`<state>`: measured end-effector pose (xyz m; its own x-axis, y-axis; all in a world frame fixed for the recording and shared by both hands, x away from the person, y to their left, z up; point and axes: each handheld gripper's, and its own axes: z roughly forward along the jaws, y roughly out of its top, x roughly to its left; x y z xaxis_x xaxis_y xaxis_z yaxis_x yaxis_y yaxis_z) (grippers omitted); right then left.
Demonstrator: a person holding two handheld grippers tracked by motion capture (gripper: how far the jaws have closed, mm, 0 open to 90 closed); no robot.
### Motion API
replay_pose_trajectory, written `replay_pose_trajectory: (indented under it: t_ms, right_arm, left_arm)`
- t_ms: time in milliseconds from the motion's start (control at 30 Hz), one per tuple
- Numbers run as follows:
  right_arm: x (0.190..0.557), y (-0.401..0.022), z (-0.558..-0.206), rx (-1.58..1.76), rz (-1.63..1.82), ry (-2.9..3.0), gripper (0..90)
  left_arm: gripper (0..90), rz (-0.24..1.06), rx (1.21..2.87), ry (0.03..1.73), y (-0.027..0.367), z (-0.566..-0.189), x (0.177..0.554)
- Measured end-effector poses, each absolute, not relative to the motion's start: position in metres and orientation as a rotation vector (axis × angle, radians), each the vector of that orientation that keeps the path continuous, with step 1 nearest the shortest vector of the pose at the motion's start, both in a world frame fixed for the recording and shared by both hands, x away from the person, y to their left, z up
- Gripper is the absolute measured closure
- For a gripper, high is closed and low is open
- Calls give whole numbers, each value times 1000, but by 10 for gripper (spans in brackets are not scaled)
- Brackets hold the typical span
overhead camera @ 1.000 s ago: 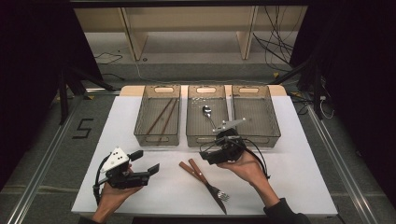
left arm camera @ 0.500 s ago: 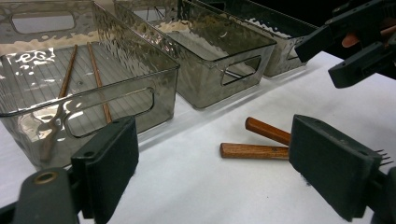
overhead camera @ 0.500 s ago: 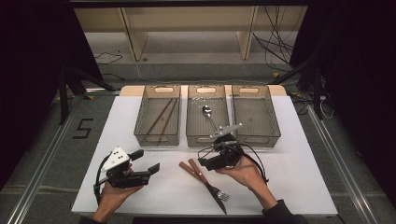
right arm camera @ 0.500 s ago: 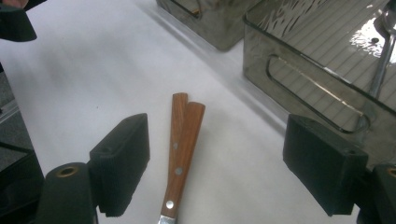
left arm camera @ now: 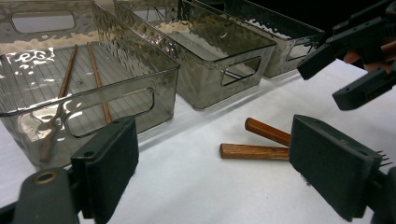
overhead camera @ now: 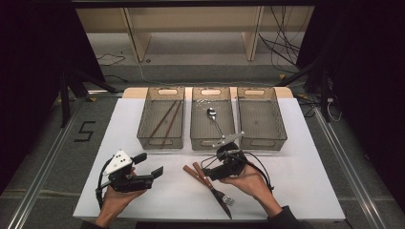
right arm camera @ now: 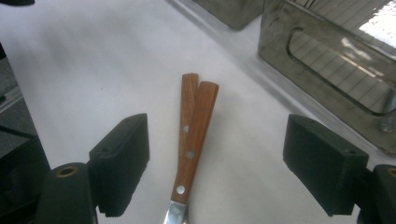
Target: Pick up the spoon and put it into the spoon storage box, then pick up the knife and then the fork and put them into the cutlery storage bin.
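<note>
Right gripper (right arm camera: 217, 172), jaws wide apart and empty, hovers over two wooden-handled utensils (right arm camera: 192, 135); the high view reveals fork tines (overhead camera: 228, 200). Left gripper (overhead camera: 150, 164) also gapes empty.

1. Left claw (overhead camera: 143, 172): black body, blocky black jaws, a grey three-cornered plate on top, black cable trailing.
2. Right claw (overhead camera: 206, 171): black, looping black cables, dark sleeve at the wrist.
</note>
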<state>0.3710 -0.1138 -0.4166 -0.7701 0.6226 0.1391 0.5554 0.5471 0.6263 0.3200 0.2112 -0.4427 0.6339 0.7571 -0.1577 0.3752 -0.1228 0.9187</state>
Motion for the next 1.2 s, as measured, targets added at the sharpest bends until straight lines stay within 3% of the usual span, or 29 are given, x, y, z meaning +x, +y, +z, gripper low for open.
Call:
replay_pose_trajectory:
  t_ms: [700, 1200]
  right_arm:
    - [363, -100, -444, 1004, 913, 2770, 249]
    - [364, -97, -455, 1019, 856, 2812, 386]
  left_arm:
    - [159, 423, 1731, 923, 212, -442, 319]
    - [159, 425, 1741, 920, 210, -443, 320]
